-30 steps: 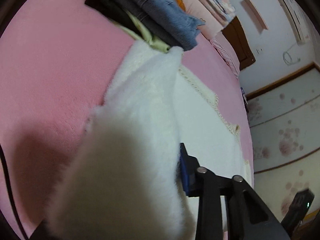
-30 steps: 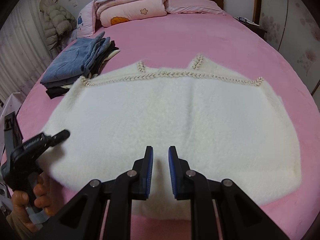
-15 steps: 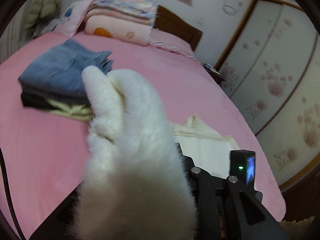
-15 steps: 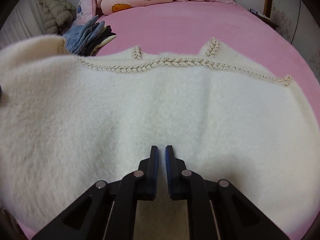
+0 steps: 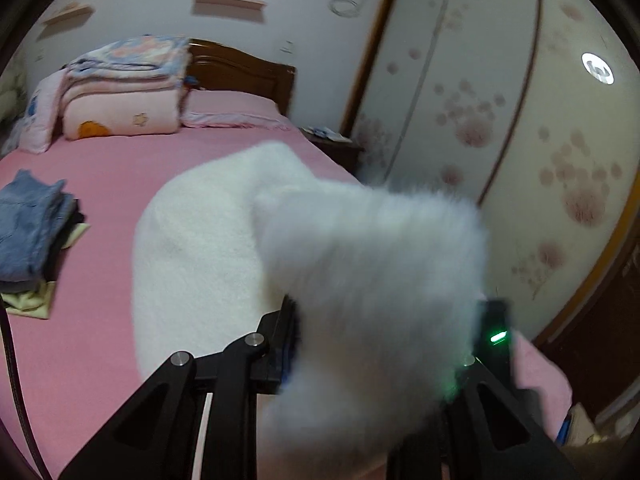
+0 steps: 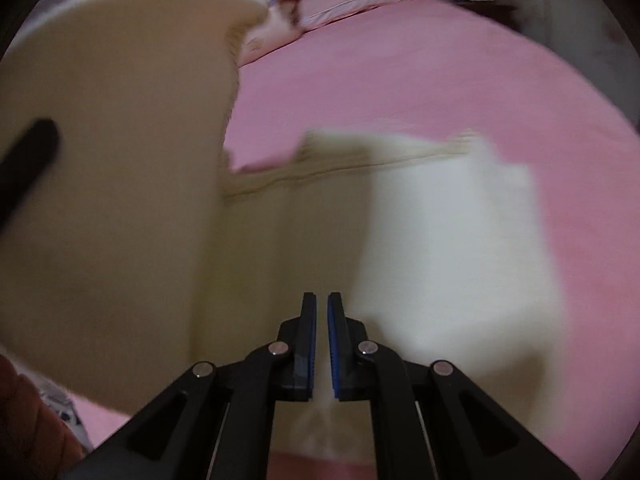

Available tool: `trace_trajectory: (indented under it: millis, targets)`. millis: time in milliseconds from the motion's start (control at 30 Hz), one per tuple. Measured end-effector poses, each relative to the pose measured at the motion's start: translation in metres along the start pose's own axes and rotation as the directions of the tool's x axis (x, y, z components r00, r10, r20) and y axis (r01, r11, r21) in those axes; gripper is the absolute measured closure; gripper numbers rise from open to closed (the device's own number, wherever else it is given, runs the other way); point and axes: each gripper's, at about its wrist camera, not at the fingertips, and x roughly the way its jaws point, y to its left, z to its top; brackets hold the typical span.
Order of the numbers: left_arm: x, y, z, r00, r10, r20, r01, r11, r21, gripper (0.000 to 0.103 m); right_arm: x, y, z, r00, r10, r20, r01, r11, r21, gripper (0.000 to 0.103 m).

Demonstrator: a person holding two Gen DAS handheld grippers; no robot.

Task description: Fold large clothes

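Left wrist view: the left hand-held gripper [image 5: 360, 344] is clamped on a thick bunch of the white sweater [image 5: 224, 248], now lifted high off the pink bed [image 5: 120, 168] and swung across, where a second ago it lay low. Jeans pile [image 5: 28, 224] sits aside.

Right wrist view: the right hand-held gripper [image 6: 321, 344] has just closed, jaws nearly together, apparently pinching the near hem. The raised flap [image 6: 112, 140] hangs over the flat half; I judge the first fold under way.

Right tool [image 6: 321, 344]: black linked arms, silver rivets, blue-lined pads. Left tool [image 5: 360, 344]: same black build, rivets, green light, black cable.
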Motion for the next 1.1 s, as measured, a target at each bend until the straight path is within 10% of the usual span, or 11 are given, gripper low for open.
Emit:
trace_trajectory:
  millis: [200, 333, 567, 633, 733, 833, 1000, 1100]
  targets:
    - [0.109, -0.056, -0.080, 0.948, 0.103, -0.300, -0.068, 0.990, 0.126, 0.076, -0.042, -0.102, -0.039, 0.977, -0.203, -0.062, 0.207, 0.976, 0.061, 0.098]
    - [0.104, -0.064, -0.087, 0.952, 0.088, -0.294, -0.034, 0.982, 0.184, 0.035, -0.056, -0.125, -0.050, 0.972, -0.219, -0.087, 0.227, 0.968, 0.104, 0.097]
    - [0.047, -0.067, -0.054, 0.937, -0.065, -0.344, 0.097, 0.992, 0.076, 0.032, -0.068, -0.113, -0.026, 0.991, -0.127, -0.045, 0.132, 0.981, 0.142, 0.096]
    - [0.022, -0.067, -0.039, 0.948, -0.084, -0.306, 0.099, 0.994, 0.034, 0.024, -0.074, -0.110, -0.015, 0.997, -0.073, -0.025, 0.076, 0.984, 0.160, 0.080]
    - [-0.019, -0.047, -0.019, 0.974, -0.038, -0.223, 0.029, 0.999, -0.044, 0.014, -0.080, -0.105, 0.005, 0.999, 0.040, -0.004, -0.038, 0.978, 0.205, 0.044]
    - [-0.033, -0.014, -0.010, 0.975, 0.099, -0.201, -0.119, 0.989, -0.092, 0.012, -0.071, -0.097, 0.017, 0.989, 0.144, -0.033, -0.131, 0.960, 0.247, 0.038]
    - [-0.008, 0.044, -0.030, 0.874, 0.353, -0.334, -0.394, 0.917, -0.062, 0.011, -0.037, -0.088, 0.020, 0.961, 0.234, -0.146, -0.178, 0.930, 0.321, 0.031]
    - [-0.003, 0.073, -0.039, 0.869, 0.330, -0.369, -0.402, 0.905, -0.137, 0.011, -0.007, -0.088, 0.021, 0.940, 0.261, -0.220, -0.169, 0.915, 0.366, 0.019]
